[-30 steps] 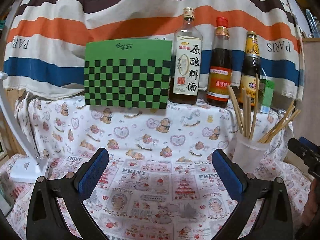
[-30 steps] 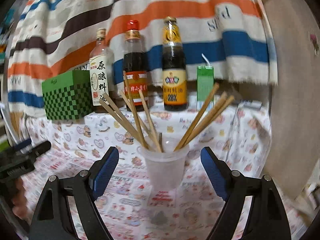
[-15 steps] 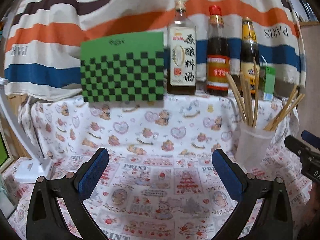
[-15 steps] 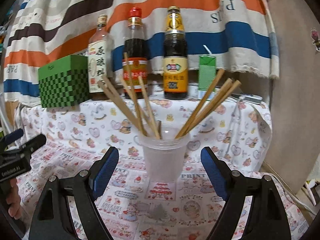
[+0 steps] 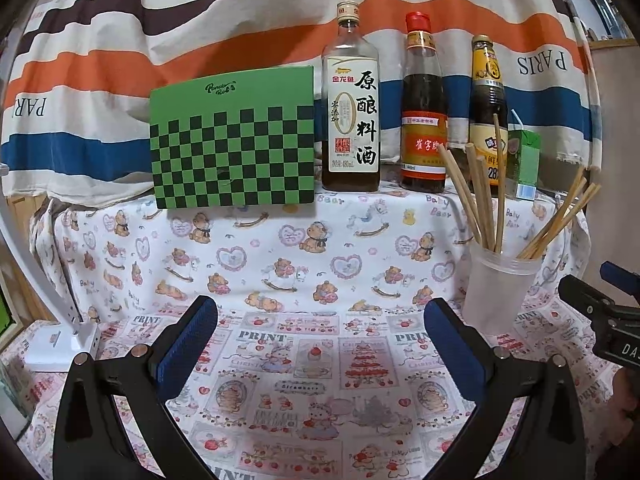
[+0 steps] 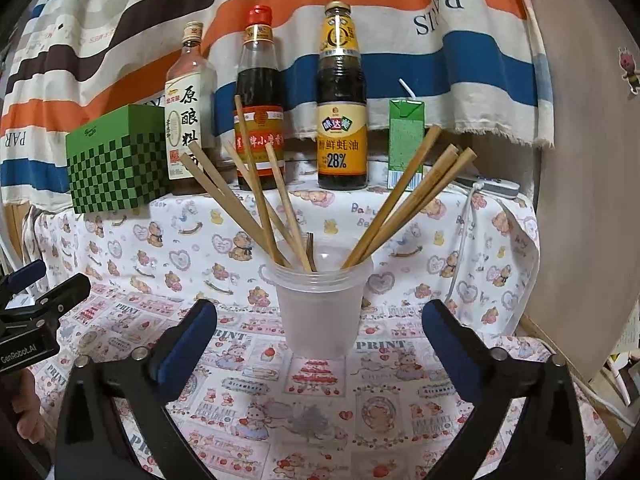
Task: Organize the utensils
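A clear plastic cup [image 6: 322, 308] stands on the printed tablecloth with several wooden chopsticks [image 6: 256, 200] fanned out of it. My right gripper [image 6: 320, 320] faces the cup, and its jaws are opening. The blue pads [image 6: 188, 344] stand well off each side of the cup and touch nothing. In the left wrist view the cup [image 5: 498, 292] and chopsticks [image 5: 480, 200] are at the right. My left gripper [image 5: 320, 316] is open over bare cloth with nothing between its fingers. The right gripper's tip [image 5: 600, 304] shows at that view's right edge.
On a raised ledge at the back stand a green checkered box [image 5: 232, 148], three sauce bottles [image 5: 352, 120] and a green drink carton [image 6: 406, 148]. A white lamp base [image 5: 60, 344] sits far left. A wooden board [image 6: 592, 160] bounds the right side, beside a white cable [image 6: 464, 236].
The right gripper's fingers have spread a little wider on either side of the cup. The left gripper stays open in about the same place; cup and chopsticks have not moved.
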`<act>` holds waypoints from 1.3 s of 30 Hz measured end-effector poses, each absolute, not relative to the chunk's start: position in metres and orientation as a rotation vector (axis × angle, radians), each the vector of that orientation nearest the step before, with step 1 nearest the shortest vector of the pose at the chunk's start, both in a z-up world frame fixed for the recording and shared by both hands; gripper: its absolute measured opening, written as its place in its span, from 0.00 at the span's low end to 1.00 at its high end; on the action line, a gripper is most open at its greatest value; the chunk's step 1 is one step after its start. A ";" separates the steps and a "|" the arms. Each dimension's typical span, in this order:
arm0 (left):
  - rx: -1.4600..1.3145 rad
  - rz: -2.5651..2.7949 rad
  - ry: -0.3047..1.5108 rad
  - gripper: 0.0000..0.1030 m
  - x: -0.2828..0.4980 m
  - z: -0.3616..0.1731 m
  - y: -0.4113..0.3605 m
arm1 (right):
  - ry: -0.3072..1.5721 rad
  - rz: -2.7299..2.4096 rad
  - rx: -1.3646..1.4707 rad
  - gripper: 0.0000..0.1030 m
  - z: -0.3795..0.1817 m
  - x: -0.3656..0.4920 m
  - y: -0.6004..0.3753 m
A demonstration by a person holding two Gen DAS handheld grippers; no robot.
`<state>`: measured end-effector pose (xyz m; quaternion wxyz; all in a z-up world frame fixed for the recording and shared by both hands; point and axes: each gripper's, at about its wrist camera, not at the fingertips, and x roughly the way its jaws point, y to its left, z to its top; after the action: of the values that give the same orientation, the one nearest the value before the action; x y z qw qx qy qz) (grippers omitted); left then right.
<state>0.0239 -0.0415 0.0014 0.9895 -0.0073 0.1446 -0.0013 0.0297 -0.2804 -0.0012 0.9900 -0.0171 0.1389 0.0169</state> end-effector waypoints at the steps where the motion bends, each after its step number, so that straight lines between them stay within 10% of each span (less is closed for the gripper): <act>1: -0.015 -0.003 0.291 0.99 0.024 0.001 -0.042 | 0.279 0.031 -0.030 1.00 -0.001 0.030 -0.281; 39: -0.012 0.021 0.289 1.00 0.024 0.002 -0.042 | 0.255 -0.006 -0.052 1.00 -0.001 0.027 -0.278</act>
<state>0.0237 -0.0417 0.0016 0.9895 -0.0061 0.1439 0.0104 0.0265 -0.2781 -0.0008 0.9916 -0.0261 0.1270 -0.0028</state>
